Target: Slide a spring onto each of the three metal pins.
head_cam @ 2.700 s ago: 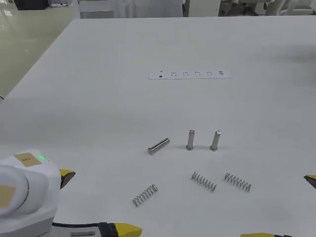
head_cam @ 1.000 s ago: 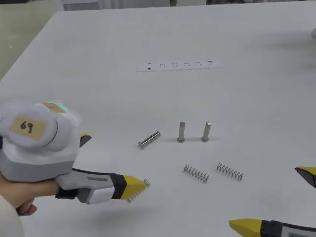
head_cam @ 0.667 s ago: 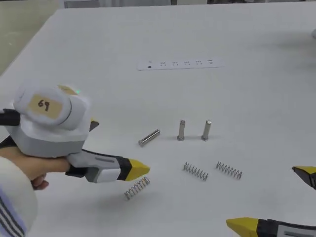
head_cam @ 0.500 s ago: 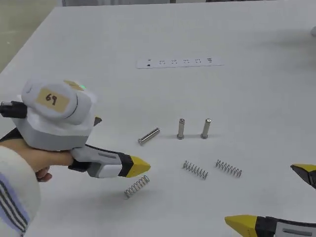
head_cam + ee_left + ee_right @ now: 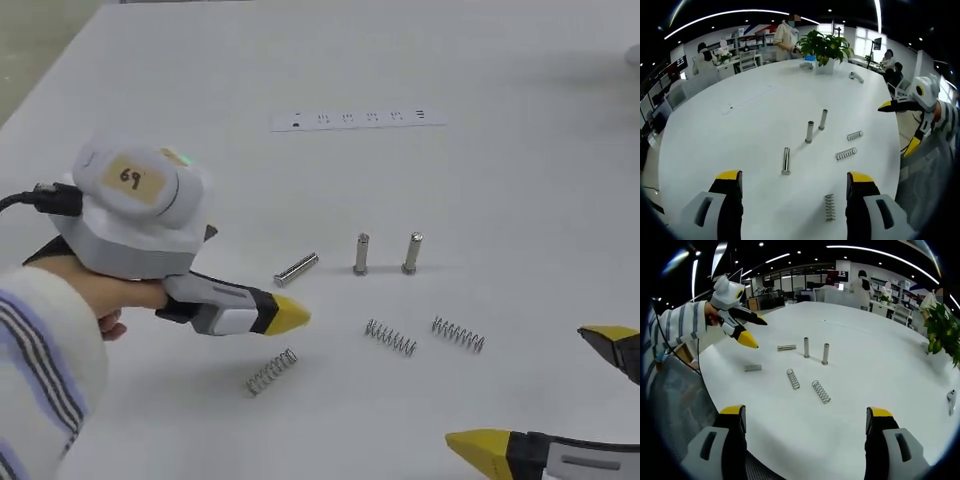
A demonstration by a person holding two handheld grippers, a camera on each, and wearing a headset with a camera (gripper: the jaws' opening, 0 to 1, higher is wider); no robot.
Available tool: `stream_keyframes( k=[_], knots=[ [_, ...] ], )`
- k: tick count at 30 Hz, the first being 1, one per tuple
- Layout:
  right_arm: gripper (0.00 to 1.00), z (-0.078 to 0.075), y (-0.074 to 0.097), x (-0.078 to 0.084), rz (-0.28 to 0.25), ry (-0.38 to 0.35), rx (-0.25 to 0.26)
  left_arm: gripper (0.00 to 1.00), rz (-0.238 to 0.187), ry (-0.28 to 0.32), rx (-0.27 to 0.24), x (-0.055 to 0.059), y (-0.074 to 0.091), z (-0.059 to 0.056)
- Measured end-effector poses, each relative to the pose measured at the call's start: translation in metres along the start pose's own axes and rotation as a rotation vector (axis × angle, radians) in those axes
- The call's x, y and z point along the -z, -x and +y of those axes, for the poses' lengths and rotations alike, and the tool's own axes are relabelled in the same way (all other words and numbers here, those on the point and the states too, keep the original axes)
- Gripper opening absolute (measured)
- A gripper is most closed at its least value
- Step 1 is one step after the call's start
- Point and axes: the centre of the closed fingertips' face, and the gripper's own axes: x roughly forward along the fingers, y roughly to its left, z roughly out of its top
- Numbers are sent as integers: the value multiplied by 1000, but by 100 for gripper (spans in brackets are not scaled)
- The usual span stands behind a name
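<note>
Two metal pins (image 5: 361, 253) (image 5: 411, 252) stand upright on the white table, and a third pin (image 5: 297, 269) lies on its side left of them. Three springs lie loose in front: one on the left (image 5: 272, 371), one in the middle (image 5: 390, 338), one on the right (image 5: 458, 334). My left gripper (image 5: 252, 273) hovers open, with its lower yellow tip just above the left spring and short of the lying pin (image 5: 786, 160). Open and empty, my right gripper (image 5: 535, 388) is held low at the near right, back from the springs (image 5: 821, 391).
A white socket strip (image 5: 347, 119) is set into the table beyond the pins. A potted plant (image 5: 825, 47) and a small white object (image 5: 856, 76) sit at the far side. Several people are at desks beyond the table.
My left gripper has come up from the lower left and moved forward and right, toward the lying pin. Pins and springs have stayed put. The head camera has tilted down slightly.
</note>
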Motion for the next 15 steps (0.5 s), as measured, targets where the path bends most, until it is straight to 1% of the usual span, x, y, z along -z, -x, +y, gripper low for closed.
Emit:
stream_keyframes(
  k=[4,7,10,12,15],
  knots=[
    [98,-1,1,-1,2,2,4,81,10,-21,3,-2,-4,3],
    [98,-3,2,-2,-4,-2,10,78,8,-19,6,-3,-5,6],
    [98,-4,3,-6,-23,-22,15,78,19,-25,11,-2,-7,8],
    [98,-4,4,-7,-25,-30,17,77,25,-30,11,0,-9,11],
    [98,-3,4,-6,-22,-31,13,75,14,12,35,-1,-13,10]
  ],
)
